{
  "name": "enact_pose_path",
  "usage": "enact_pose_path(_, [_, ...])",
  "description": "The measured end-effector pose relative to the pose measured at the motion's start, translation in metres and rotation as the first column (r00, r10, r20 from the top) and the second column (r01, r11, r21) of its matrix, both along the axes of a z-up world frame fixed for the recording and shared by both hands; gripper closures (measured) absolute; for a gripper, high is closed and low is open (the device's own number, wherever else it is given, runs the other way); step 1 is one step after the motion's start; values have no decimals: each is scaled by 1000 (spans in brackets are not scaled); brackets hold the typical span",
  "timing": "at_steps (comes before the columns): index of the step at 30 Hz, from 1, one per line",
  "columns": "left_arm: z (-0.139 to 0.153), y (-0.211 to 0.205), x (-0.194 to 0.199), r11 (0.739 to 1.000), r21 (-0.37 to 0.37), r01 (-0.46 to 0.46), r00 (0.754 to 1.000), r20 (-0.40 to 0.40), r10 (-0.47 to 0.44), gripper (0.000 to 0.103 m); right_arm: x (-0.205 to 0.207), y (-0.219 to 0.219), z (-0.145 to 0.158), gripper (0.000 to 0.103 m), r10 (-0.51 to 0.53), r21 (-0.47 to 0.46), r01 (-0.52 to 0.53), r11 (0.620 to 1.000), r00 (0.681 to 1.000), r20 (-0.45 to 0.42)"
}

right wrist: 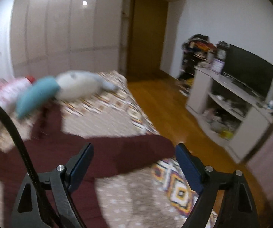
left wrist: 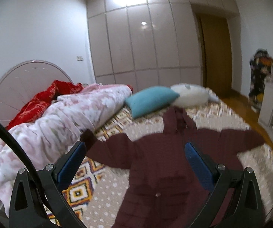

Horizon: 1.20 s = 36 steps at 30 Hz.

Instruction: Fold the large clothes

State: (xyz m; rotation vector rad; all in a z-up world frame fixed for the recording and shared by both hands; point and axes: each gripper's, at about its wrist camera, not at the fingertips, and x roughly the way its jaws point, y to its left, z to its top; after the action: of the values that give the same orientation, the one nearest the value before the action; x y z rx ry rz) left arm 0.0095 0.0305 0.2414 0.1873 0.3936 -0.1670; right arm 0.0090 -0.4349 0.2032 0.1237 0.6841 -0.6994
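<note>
**Q:** Status of both claws, and where is the garment?

**A:** My left claw (left wrist: 135,148) is released, jaws spread wide, nothing between them. My right claw (right wrist: 134,153) likewise: spread, empty. The maroon coat (left wrist: 155,161) lies flat on the bed (left wrist: 106,188), filling the lower centre of the left view, hood end toward the teal pillow (left wrist: 151,99) at mid-frame. Both sleeves are out sideways; the sleeve (right wrist: 136,146) on the right runs across the lower middle of the right view toward the bed's edge. Both views are motion-blurred, so fine creases are not readable.

**Q:** Step in hand, by your reading?

**A:** Judgement: first fold not yet made. I would take each sleeve near its cuff, one claw per side.

**Q:** How to do it well?

**A:** Pinch only the sleeve, not the patterned bedspread (right wrist: 176,188) beneath. Lift low, carry each cuff inward across the chest, lay it flat before letting go. Thick padding will likely spring back; press briefly.
</note>
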Motion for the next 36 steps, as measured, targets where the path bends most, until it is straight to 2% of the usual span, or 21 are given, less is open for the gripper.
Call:
enact_pose_path(5, [-57, -27, 9, 998, 67, 18, 999, -37, -15, 0, 26, -43, -69, 13, -52, 40, 56, 998, 994, -92])
enact_pose_path(8, [-85, -37, 17, 996, 82, 27, 997, -77, -20, 0, 35, -58, -96, 14, -61, 39, 67, 997, 988, -140])
enact_pose_path(10, [-106, -40, 24, 996, 83, 27, 993, -113, -18, 0, 36, -71, -110, 19, -42, 99, 57, 993, 989, -145])
enact_pose_path(12, [-120, -40, 28, 996, 88, 32, 990, -141, -19, 0, 32, -105, -128, 24, -45, 217, 68, 974, 993, -106])
enact_pose_path(14, [-134, -40, 30, 994, 99, 36, 987, -158, -20, 0, 23, -137, -143, 29, -85, 319, 100, 943, 994, -61])
enact_pose_path(16, [-149, -40, 34, 993, 115, 33, 985, -174, -13, 0, 9, -172, -159, 29, -132, 437, 119, 891, 991, -1])
enact_pose_path(18, [-160, -39, 38, 993, 116, 25, 981, -196, -1, 0, -8, -212, -183, 29, -209, 552, 142, 822, 976, 61])
enact_pose_path(21, [-175, -37, 50, 995, 103, 8, 968, -251, 18, 0, -20, -248, -212, 29, -297, 660, 154, 735, 949, 109])
enact_pose_path(22, [-180, -38, 55, 995, 101, 2, 962, -271, 25, 0, -25, -262, -226, 29, -334, 702, 156, 694, 935, 122])
enact_pose_path(24, [-187, -39, 61, 995, 104, -6, 956, -291, 36, 0, -22, -277, -246, 29, -367, 751, 149, 643, 921, 132])
enact_pose_path(30, [-205, -45, 73, 987, 160, -27, 950, -303, 75, 0, 2, -305, -287, 28, -417, 828, 137, 544, 900, 125])
enact_pose_path(32, [-213, -45, 78, 983, 181, -39, 944, -314, 96, 0, 7, -317, -295, 28, -439, 828, 144, 542, 888, 133])
enact_pose_path(35, [-226, -42, 85, 973, 222, -62, 931, -339, 137, 0, 19, -334, -307, 28, -455, 841, 154, 519, 883, 119])
enact_pose_path(36, [-231, -41, 87, 969, 236, -70, 924, -350, 152, 0, 23, -338, -309, 29, -454, 836, 161, 525, 884, 114])
